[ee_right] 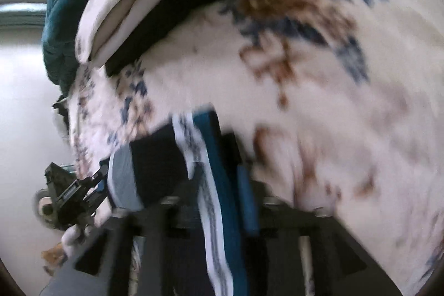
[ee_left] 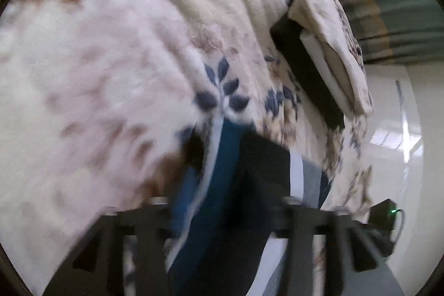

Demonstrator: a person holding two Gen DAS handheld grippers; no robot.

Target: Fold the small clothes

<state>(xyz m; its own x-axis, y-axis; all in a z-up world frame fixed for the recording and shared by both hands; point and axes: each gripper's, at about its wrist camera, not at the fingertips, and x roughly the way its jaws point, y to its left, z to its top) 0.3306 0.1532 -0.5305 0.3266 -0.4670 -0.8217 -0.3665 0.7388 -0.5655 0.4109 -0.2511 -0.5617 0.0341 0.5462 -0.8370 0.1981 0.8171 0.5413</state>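
Blanket (ee_left: 116,52): fluffy matt fleece, cream with blue and brown flower print. Garment (ee_left: 244,174): smooth matt knit cloth in black, teal and grey, with a white woven band (ee_right: 205,185); folded stack (ee_right: 144,4): smooth cream cotton-like cloth over soft black fabric. Floor (ee_left: 394,157): glossy, reflective hard surface; grippers (ee_left: 222,215) (ee_right: 219,210): matt black plastic with small metal screw heads.

Motion blur smears both views. The blue-and-black garment (ee_left: 222,185) between the left gripper's fingers (ee_left: 149,235) runs off the bottom edge, covering their tips; whether they clamp it stays unclear.
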